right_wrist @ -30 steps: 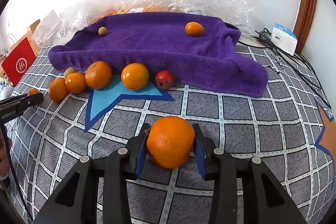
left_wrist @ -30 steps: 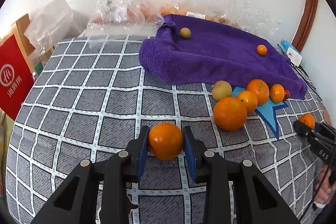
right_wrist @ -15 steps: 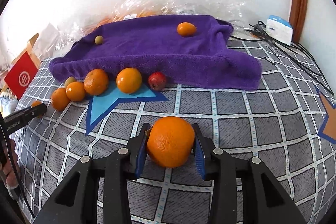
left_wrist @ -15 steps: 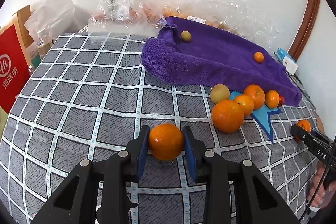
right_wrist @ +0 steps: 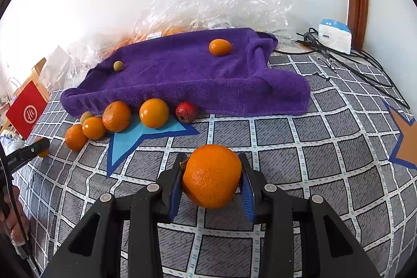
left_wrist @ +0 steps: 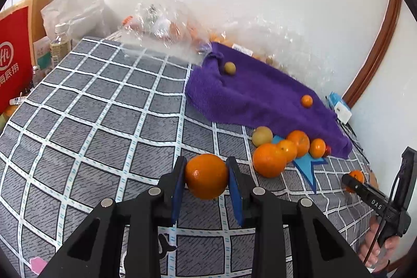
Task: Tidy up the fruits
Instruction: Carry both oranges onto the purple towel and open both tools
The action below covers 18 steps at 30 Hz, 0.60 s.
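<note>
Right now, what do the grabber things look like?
Both the left gripper and the right gripper are black plastic with silver bolts and blue pads inside the fingers. The right one has white letters and a thin cable, with a bare hand underneath.

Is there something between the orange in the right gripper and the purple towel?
Partly. A row of fruit lies along the towel's near edge, to the left; straight ahead of the orange only checked cloth shows.
</note>
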Motion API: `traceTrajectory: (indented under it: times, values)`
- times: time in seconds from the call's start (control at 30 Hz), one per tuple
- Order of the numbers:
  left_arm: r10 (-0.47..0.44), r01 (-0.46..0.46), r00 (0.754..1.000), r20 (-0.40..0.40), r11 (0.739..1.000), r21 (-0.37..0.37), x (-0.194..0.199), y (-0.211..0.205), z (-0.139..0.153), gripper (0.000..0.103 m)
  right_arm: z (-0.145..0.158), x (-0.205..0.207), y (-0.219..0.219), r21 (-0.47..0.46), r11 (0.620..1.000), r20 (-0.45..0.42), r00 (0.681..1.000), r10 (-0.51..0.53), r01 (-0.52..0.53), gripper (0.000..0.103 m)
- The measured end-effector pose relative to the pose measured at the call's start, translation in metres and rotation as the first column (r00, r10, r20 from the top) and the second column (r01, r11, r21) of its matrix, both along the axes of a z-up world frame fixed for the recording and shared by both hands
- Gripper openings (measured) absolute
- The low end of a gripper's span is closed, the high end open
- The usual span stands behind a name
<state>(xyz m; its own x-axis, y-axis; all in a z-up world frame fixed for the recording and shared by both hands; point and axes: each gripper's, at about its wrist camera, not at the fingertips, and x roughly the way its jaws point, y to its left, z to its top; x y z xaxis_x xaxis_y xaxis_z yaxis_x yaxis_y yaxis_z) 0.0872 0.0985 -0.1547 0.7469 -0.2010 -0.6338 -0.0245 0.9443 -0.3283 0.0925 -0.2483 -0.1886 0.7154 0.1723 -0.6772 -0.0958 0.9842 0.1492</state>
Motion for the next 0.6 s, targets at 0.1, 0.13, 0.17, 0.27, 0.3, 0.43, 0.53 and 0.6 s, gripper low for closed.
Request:
traceTrajectory:
  times: [0.1,0.13,0.17,0.27,0.3,0.43,0.53,0.6]
  values:
    - [0.008,-0.008,1.000,0.030,1.000,-0.006,-0.003,0.002,0.003,0.029,0.000,-0.001,-0.002,0.008,1.000,0.005,1.000,-0.001,0.001,0.038]
    - [0.009,-0.008,0.999,0.038,1.000,-0.007,-0.004,0.002,0.003,0.029,0.001,-0.001,-0.002,0.011,1.000,0.003,1.000,-0.002,0.002,0.038]
    - [0.008,-0.007,0.999,0.043,1.000,-0.009,-0.005,0.002,0.004,0.029,0.000,0.000,-0.003,0.012,1.000,-0.003,1.000,-0.004,0.004,0.038]
    - [0.023,-0.023,0.999,0.038,1.000,0.006,-0.005,0.002,0.005,0.029,0.000,0.001,-0.002,0.019,1.000,-0.019,1.000,0.000,0.000,0.038]
    - [0.028,-0.028,0.999,0.037,0.999,0.015,-0.006,0.002,0.006,0.029,0.000,0.001,-0.002,0.025,1.000,-0.023,1.000,0.004,-0.003,0.038]
    - [0.026,-0.027,0.998,0.054,1.000,0.010,-0.012,0.004,0.023,0.029,0.010,-0.001,0.000,0.009,1.000,-0.014,1.000,0.011,-0.011,0.038]
    - [0.024,-0.026,0.995,0.100,1.000,0.016,-0.012,0.007,0.047,0.029,0.028,0.003,0.002,-0.017,1.000,0.021,1.000,0.013,-0.012,0.038]
    - [0.025,-0.030,0.990,0.136,0.999,0.035,-0.007,0.007,0.066,0.029,0.044,0.008,0.003,-0.029,0.999,0.057,0.998,0.019,-0.017,0.038]
